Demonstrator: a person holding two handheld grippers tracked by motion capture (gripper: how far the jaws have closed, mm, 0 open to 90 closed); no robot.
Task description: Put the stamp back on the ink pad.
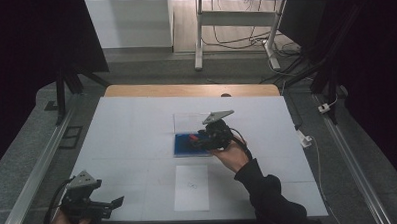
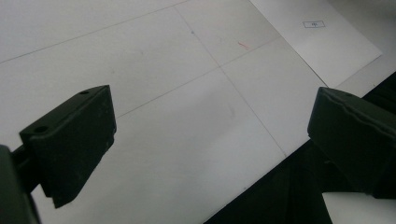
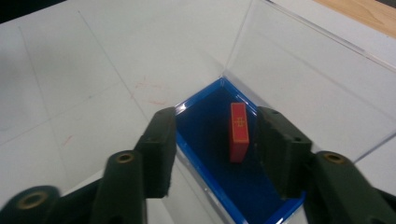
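The right gripper view shows a red block [image 3: 239, 131] lying in the blue tray [image 3: 261, 200] (a red speck from above). The right gripper [image 3: 215, 140] hovers over it, jaws parted, gripping nothing.

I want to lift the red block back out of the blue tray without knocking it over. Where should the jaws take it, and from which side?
Grip the red block across its two long narrow faces, coming straight down from above. It stands on edge in the blue tray, and the clear lid stands upright behind, so the top is the open way in. The right gripper, open, already straddles it.
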